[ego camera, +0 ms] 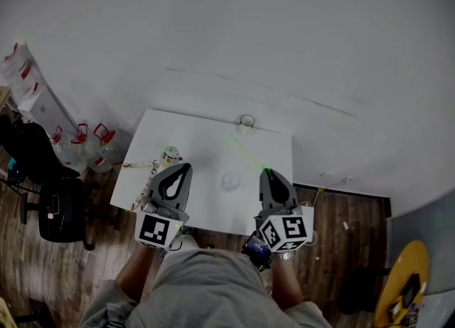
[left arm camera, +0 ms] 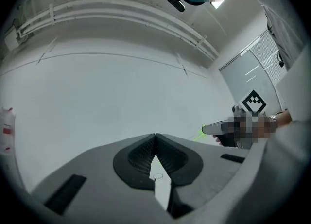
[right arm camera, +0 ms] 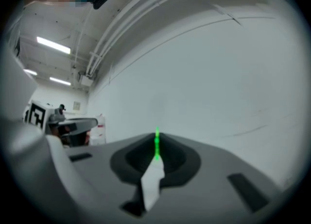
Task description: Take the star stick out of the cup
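My right gripper [ego camera: 268,171] is shut on the near end of a thin green stick [ego camera: 247,153]. The stick slants up and away to the left over the white table [ego camera: 192,134], outside any cup; its star end is too small to make out. In the right gripper view the green stick [right arm camera: 157,143] stands pinched between the jaws of that gripper [right arm camera: 157,135]. A clear cup [ego camera: 230,180] sits on the table between both grippers. My left gripper [ego camera: 186,166] is shut and holds nothing, its jaws [left arm camera: 155,135] meeting tip to tip.
A second small cup [ego camera: 247,122] stands at the table's far edge. A small round toy [ego camera: 170,154] and some sticks [ego camera: 138,165] lie at the table's left. On the floor are water jugs [ego camera: 92,141], a black chair [ego camera: 60,205] and a yellow round object [ego camera: 405,284].
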Available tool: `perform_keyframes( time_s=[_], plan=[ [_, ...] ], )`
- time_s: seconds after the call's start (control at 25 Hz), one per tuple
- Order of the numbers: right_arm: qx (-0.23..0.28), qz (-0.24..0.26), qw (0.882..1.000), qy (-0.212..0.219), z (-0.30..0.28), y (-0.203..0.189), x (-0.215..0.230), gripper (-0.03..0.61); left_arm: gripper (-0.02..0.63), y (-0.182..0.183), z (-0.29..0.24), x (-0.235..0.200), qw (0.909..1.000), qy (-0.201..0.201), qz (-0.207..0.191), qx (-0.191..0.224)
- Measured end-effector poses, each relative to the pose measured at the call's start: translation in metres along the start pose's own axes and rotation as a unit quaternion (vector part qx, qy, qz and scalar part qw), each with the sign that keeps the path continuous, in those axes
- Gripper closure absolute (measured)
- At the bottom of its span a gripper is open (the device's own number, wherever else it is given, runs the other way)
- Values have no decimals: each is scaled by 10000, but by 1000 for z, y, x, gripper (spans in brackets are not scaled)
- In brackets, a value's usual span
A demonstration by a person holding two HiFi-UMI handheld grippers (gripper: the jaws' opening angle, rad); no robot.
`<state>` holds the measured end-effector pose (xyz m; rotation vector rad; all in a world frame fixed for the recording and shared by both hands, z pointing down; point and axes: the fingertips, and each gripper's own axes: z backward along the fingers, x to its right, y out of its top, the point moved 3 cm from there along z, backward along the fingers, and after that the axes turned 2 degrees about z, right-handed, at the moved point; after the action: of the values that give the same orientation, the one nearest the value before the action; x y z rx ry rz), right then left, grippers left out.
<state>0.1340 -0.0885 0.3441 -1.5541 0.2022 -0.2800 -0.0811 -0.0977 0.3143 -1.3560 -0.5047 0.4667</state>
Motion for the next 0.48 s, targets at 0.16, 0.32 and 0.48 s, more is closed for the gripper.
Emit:
perform_keyframes(
  time_s=[0.16, 0.32, 0.48],
  plan=[
    [151, 172, 9997, -33, 1, 16, 0, 534, 581, 9, -7, -2, 9998, -69, 6, 171],
    [313, 317, 9989, -115, 5, 30, -1, 534, 581, 20, -9, 0, 9993, -103, -10, 360],
    [400, 471, 9980, -129, 4, 37, -7, 534, 581, 25, -8, -2, 9992, -111, -22, 381]
  ],
)
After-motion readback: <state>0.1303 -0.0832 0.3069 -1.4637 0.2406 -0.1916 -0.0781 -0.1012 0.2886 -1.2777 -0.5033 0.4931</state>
